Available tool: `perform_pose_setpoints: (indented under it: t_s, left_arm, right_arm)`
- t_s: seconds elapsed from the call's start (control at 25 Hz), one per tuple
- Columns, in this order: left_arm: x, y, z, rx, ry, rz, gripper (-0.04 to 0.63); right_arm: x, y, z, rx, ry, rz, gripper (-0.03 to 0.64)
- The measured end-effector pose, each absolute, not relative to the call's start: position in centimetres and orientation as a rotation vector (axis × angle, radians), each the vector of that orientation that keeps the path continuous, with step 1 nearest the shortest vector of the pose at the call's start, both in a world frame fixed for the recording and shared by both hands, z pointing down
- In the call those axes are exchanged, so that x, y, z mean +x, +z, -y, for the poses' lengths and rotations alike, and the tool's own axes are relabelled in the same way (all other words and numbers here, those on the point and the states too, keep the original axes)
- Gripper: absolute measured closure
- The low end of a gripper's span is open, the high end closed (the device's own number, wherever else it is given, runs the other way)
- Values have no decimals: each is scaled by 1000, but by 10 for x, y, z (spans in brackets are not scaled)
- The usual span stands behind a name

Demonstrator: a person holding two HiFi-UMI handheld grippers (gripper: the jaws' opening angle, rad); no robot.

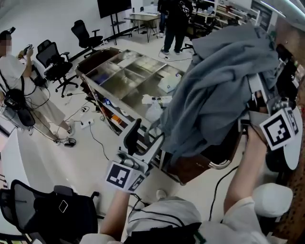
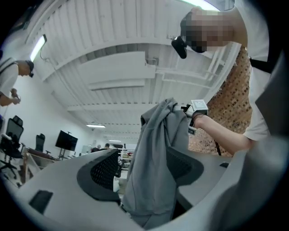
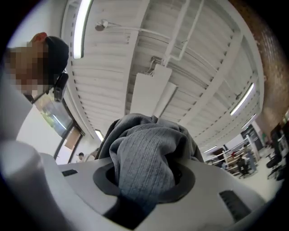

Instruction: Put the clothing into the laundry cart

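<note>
The right claw (image 3: 144, 173) pinched the grey garment (image 1: 219, 90), while the left claw (image 2: 143, 168) stood wide around its hanging tail. Closing the left first would likely have steadied the lowering into the cart (image 1: 202, 167).

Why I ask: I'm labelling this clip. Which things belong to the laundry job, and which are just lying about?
Job: grey garment, left hand-held gripper, right hand-held gripper, cart.
Lying about: office chair, screen.

Bright, even light falls from ceiling strip lights (image 3: 81, 27) at eleven o'clock in the right gripper view, shadows stay soft, every view bows toward dark, vignetted edges, and the close grey garment (image 3: 144, 167) looks blurred.
</note>
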State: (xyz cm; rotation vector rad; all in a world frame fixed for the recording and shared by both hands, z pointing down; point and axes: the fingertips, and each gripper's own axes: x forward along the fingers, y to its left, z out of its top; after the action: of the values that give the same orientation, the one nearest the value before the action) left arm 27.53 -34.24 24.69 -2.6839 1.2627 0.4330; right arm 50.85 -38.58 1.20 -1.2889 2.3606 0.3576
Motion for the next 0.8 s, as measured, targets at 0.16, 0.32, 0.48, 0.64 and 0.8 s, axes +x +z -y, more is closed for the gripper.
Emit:
perform_pose_setpoints:
  t_s: [0.16, 0.32, 0.48, 0.64, 0.8]
  left_arm:
    - [341, 245, 357, -2763, 415, -1098, 276]
    - [385, 255, 365, -2836, 361, -968, 276]
    - [422, 256, 365, -2947, 301, -867, 276]
    - [445, 273, 370, -2992, 240, -804, 276]
    - [462, 289, 377, -3000, 176, -741, 276]
  right_arm:
    - [584, 72, 397, -1595, 297, -2315, 453]
    - [619, 143, 400, -1775, 177, -2272, 453]
    - [629, 200, 403, -1918, 101, -2230, 453]
    - [627, 255, 412, -2038, 101, -2261, 451]
    - [629, 300, 416, -2173, 110, -2309, 451]
